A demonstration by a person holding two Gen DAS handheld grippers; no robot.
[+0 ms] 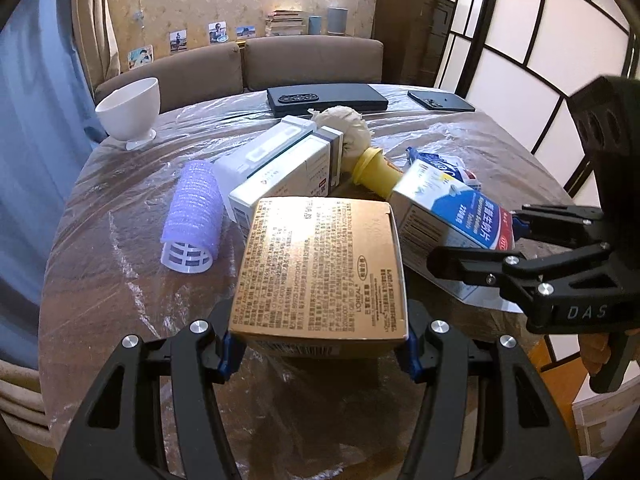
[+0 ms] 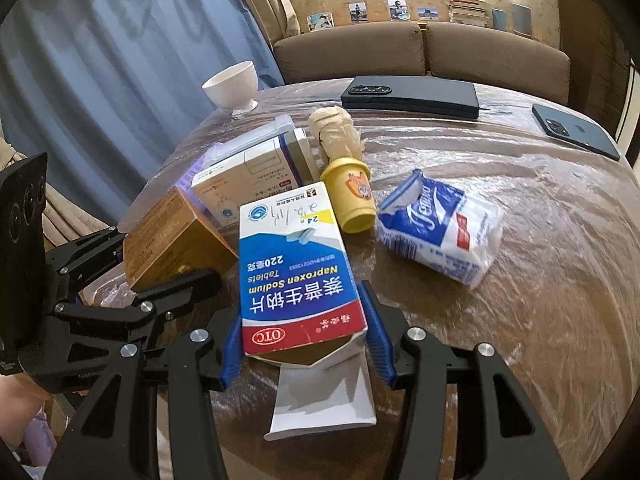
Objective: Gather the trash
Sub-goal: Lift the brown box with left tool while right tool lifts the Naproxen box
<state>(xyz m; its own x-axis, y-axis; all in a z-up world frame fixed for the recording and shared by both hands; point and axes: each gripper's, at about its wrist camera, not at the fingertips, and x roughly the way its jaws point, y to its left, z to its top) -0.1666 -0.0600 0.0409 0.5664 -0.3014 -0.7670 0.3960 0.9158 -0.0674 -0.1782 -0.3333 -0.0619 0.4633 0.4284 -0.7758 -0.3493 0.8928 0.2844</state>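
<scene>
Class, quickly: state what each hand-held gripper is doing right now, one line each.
Left hand-held gripper: closed on the gold box.
Right hand-held gripper: closed on the blue and white tablet box.

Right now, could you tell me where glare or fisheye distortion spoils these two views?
Left wrist view: glare washes out the print on the brown box, and the screen frame bows. Right wrist view: the plastic table cover glints in streaks, text on the naproxen box stays sharp, and dark corners vignette.

Cup (image 2: 352, 200) lies between boxes (image 2: 256, 176) and tissues (image 2: 440, 232).
</scene>
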